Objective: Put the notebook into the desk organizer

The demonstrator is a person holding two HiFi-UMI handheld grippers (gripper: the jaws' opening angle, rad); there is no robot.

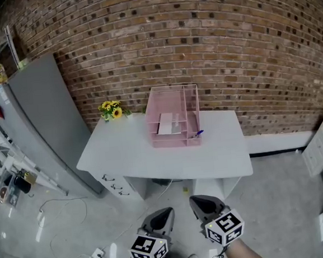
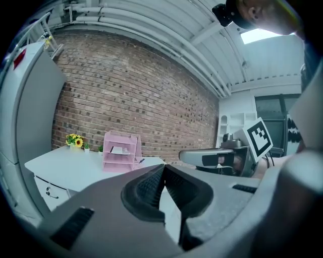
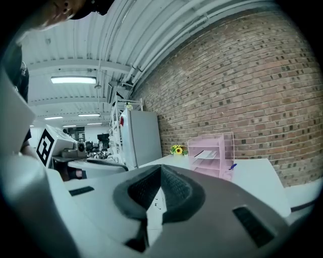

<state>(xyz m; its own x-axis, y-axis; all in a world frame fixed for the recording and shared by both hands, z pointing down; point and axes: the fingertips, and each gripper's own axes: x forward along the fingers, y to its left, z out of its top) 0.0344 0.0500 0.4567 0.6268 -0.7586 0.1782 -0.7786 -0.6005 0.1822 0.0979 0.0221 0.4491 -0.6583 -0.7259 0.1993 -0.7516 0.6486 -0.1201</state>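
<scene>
A pink desk organizer (image 1: pixel 172 119) stands at the back of a white desk (image 1: pixel 220 160), against the brick wall. A white notebook (image 1: pixel 168 124) lies on one of its shelves; it also shows on a shelf of the organizer (image 2: pixel 121 151) in the left gripper view and of the organizer (image 3: pixel 212 153) in the right gripper view. Both grippers hang well short of the desk, over the floor. My left gripper (image 1: pixel 166 212) and my right gripper (image 1: pixel 196 201) are side by side. The left gripper (image 2: pixel 162 171) is shut and empty. The right gripper (image 3: pixel 160 169) is shut and empty too.
A blue pen (image 1: pixel 198 133) lies by the organizer's right foot. Sunflowers (image 1: pixel 112 109) stand at the desk's back left corner. A tall grey fridge (image 1: pixel 37 125) is left of the desk. Cables and a power strip (image 1: pixel 96 255) lie on the floor.
</scene>
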